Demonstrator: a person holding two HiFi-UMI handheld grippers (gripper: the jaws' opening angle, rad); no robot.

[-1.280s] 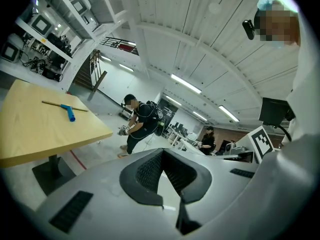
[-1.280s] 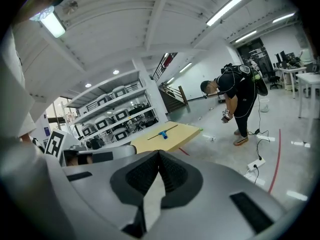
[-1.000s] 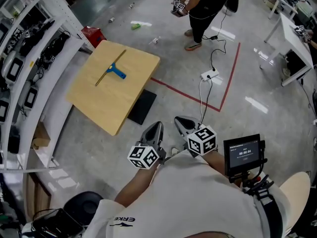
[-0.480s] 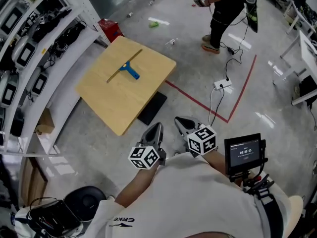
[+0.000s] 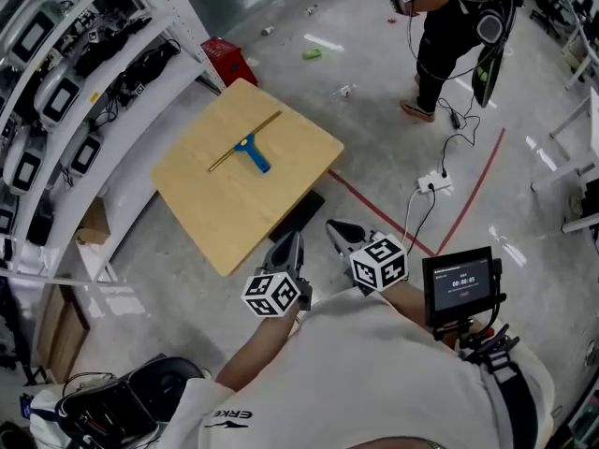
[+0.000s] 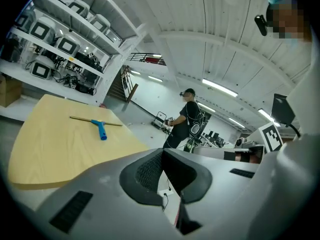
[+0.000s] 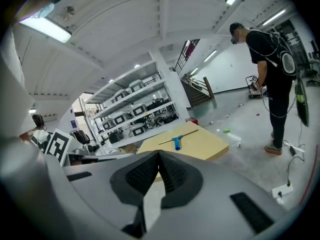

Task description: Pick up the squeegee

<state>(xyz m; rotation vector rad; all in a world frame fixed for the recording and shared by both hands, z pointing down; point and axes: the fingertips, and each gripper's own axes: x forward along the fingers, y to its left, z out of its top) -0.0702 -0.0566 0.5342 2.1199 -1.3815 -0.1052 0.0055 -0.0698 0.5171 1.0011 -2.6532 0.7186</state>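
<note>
The squeegee [image 5: 247,148] has a blue handle and a thin brass-coloured blade; it lies flat near the middle of a light wooden table [image 5: 215,204]. It also shows as the squeegee [image 6: 99,126] in the left gripper view and the squeegee [image 7: 177,140] in the right gripper view. My left gripper [image 5: 290,245] and right gripper [image 5: 343,231] hover side by side off the table's near corner, well short of the squeegee. Both have their jaws closed together with nothing between them.
White shelving [image 5: 84,73] full of devices lines the left side. A red box [image 5: 229,61] stands beyond the table. A person [image 5: 459,36] stands at the far right, with cables and a power strip [image 5: 433,184] on the floor by red tape lines [image 5: 473,199].
Both grippers and my view have moved toward the table; the table and squeegee now sit lower and nearer in the head view. The jaws stayed closed.
</note>
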